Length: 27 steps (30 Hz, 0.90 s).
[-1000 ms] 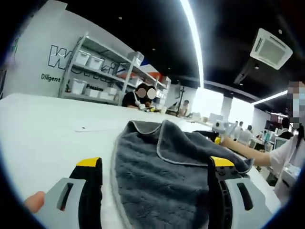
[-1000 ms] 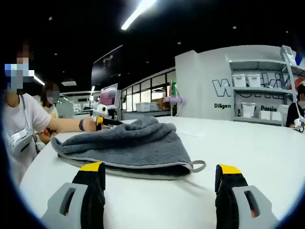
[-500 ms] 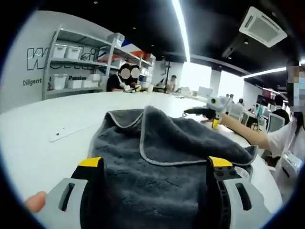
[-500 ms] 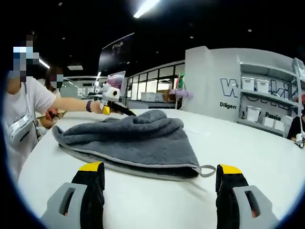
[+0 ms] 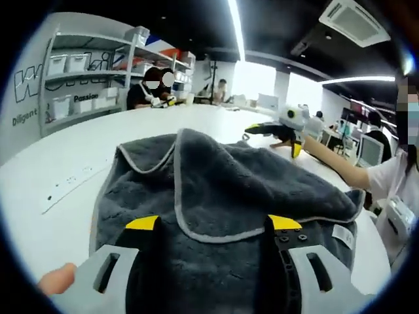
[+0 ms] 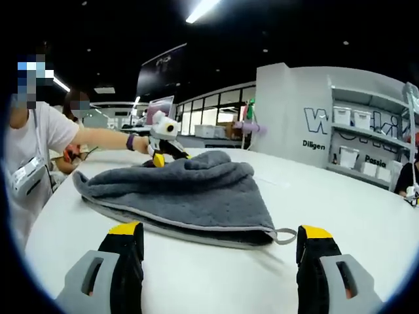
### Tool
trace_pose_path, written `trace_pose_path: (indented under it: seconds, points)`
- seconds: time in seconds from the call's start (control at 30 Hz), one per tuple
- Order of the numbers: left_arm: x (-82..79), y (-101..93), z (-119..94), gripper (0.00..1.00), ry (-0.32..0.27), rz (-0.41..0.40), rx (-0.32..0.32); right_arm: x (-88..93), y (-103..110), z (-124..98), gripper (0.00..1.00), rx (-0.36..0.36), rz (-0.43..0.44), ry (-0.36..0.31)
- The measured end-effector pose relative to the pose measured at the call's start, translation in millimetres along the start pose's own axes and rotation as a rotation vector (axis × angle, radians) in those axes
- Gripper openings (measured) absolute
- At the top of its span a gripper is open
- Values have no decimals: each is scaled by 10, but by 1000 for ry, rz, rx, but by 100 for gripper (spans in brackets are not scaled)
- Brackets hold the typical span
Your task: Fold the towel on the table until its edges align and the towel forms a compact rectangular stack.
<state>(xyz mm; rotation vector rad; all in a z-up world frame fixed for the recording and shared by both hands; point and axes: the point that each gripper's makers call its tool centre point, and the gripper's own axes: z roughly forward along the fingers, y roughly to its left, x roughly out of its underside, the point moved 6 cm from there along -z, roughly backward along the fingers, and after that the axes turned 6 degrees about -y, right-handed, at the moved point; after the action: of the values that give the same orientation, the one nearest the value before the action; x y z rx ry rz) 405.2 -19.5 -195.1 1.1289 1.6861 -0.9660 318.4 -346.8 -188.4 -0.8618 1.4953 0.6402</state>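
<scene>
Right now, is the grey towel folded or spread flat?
Folded loosely: the towel has one layer lapped over another, edges unaligned, and lies bunched on the table.

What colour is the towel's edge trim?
Light grey, against the dark grey towel; the trim shows best in the left gripper view.

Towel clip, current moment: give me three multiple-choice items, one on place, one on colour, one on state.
1. Where does the towel lie?
A. on the white table
B. on a shelf
C. on the floor

2. What colour is the towel's edge trim?
A. red
B. light grey
C. yellow

3. How does the right tool stand?
A. shut on the towel
B. open, short of the towel
C. shut on nothing

Key: 1 A, the towel rests on the white tabletop; 2 B, pale binding lines the dark grey pile; 3 B, its jaws stand wide apart before the towel's near edge.
</scene>
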Motion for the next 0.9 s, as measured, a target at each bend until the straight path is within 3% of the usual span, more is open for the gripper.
trace_pose_path:
  seconds: [0.27, 0.53, 0.9]
  points:
    - [14, 4, 62, 48, 17, -21, 29, -7, -5, 6, 99, -3, 2, 1]
    - [43, 17, 41, 45, 51, -30, 32, 6, 4, 21, 99, -10, -2, 16]
    - [39, 40, -33, 35, 35, -60, 35, 14, 36, 17, 99, -11, 4, 18]
